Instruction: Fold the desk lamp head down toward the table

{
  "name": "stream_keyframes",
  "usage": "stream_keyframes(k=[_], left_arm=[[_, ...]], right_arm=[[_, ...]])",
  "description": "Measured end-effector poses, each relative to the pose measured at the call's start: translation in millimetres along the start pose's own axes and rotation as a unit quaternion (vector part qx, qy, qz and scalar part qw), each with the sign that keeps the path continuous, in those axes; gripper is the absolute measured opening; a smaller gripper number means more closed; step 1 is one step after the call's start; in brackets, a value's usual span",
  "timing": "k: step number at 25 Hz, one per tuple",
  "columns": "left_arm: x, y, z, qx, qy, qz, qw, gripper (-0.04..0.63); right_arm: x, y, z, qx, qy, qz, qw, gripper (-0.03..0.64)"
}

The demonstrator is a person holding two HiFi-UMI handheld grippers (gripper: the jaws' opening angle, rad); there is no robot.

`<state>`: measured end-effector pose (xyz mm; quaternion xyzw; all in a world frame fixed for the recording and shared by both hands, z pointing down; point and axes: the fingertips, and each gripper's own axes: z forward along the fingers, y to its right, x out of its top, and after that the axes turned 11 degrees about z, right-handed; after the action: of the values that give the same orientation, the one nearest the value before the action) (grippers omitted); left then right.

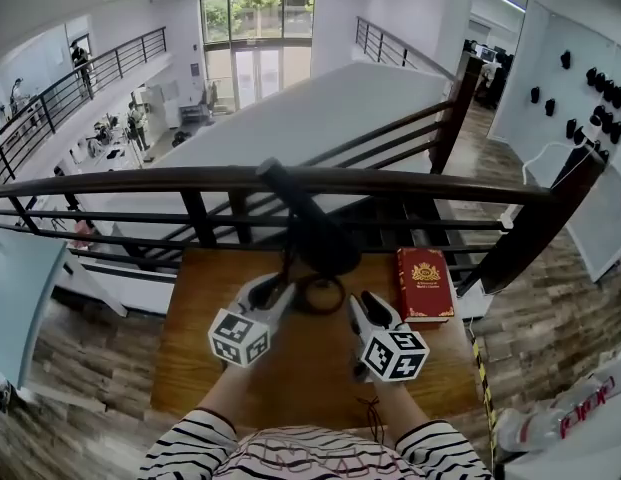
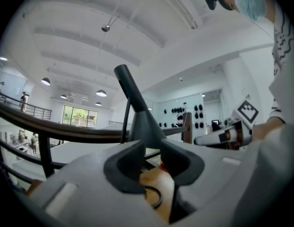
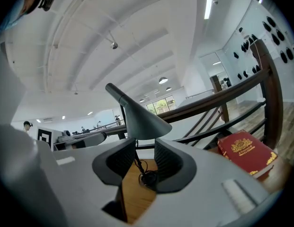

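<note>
Wooden table point(image 1: 190, 368) beside dark railing point(image 1: 140, 180)

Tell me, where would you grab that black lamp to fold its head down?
Probably the slim stub sticking up behind the lamp head: it looks narrow enough for jaws, while the head itself flares into a wide cone. Come in level from the near side, the side from which the open left gripper and right gripper both point at it.

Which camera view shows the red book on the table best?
The head view: the red book lies with its whole cover visible, on the wooden table right of the lamp. The right gripper view shows it closer but slanted. The left gripper view shows hardly anything of it.
</note>
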<state>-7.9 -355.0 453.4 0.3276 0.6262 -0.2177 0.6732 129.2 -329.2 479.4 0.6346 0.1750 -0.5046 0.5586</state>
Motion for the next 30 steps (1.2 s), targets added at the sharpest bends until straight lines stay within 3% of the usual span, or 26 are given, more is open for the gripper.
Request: stream_keyframes(k=[6, 13, 30], left_arm=[[-13, 30, -22, 0.009, -0.016, 0.003, 0.9998, 0.075], [-19, 61, -46, 0.023, -0.025, -0.006, 0.9994, 0.020], [-47, 137, -93, 0.025, -0.055, -0.039, 0.9974, 0.003]], right_arm=[[-12, -7, -27, 0.008, -0.008, -0.037, 0.999, 0.073], [-28, -9, -58, 0.020, -0.019, -0.029, 0.999, 0.007], [-89, -9, -127, 0.039, -0.064, -0.004, 0.997, 0.002]])
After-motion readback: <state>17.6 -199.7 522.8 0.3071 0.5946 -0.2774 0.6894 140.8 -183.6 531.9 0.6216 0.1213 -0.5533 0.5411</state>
